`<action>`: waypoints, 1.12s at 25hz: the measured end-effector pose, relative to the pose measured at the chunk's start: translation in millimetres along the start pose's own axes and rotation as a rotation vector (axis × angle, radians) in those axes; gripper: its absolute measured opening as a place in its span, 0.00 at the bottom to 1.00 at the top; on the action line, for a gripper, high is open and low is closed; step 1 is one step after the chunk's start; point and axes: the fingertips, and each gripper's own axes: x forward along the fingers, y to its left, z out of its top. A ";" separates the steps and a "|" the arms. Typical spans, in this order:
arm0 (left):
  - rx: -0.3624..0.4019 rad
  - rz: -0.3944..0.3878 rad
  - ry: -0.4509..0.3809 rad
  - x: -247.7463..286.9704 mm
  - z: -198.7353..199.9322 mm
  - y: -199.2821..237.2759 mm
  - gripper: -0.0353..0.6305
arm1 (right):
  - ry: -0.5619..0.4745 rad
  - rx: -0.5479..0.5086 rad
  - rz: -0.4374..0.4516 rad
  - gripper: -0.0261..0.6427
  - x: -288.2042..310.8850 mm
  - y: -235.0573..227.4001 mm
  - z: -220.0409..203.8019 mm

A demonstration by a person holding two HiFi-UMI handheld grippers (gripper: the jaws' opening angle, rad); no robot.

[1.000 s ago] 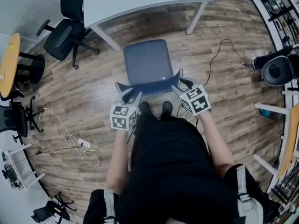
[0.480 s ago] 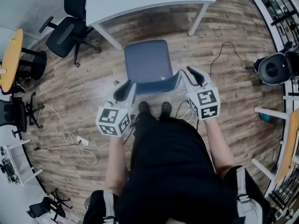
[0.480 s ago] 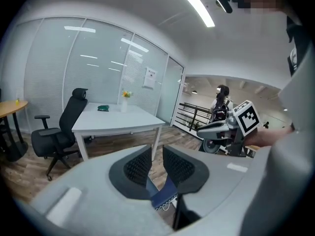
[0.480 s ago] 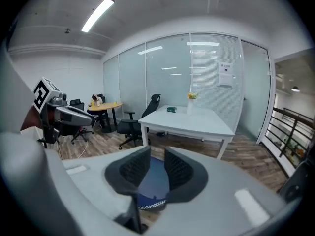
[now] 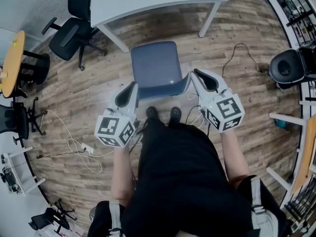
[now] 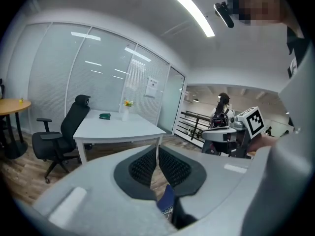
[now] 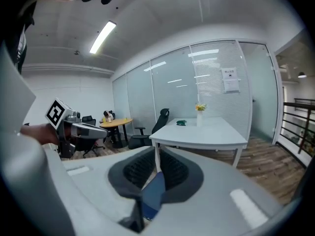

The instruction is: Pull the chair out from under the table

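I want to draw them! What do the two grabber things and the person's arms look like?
Each is light grey plastic: the left gripper and right gripper have two rounded jaws lined with black ribbed pads, and a white cube printed with black square markers. Bare forearms, black clothes. Both jaws have just been closing, nothing between them.

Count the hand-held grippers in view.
2. The left hand-held gripper is near the left end of the blue chair's backrest, the right hand-held gripper near its right end. Both have just been closing with nothing gripped. None seems hidden.
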 end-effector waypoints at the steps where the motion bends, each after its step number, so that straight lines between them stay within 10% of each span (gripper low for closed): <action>1: 0.011 0.006 -0.007 -1.1 1.3 -1.6 0.08 | -0.010 0.008 0.013 0.08 -2.1 1.7 1.3; 28: 0.019 0.005 0.021 -2.2 -7.0 -6.2 0.07 | -0.032 0.010 0.083 0.04 -11.2 10.0 -1.0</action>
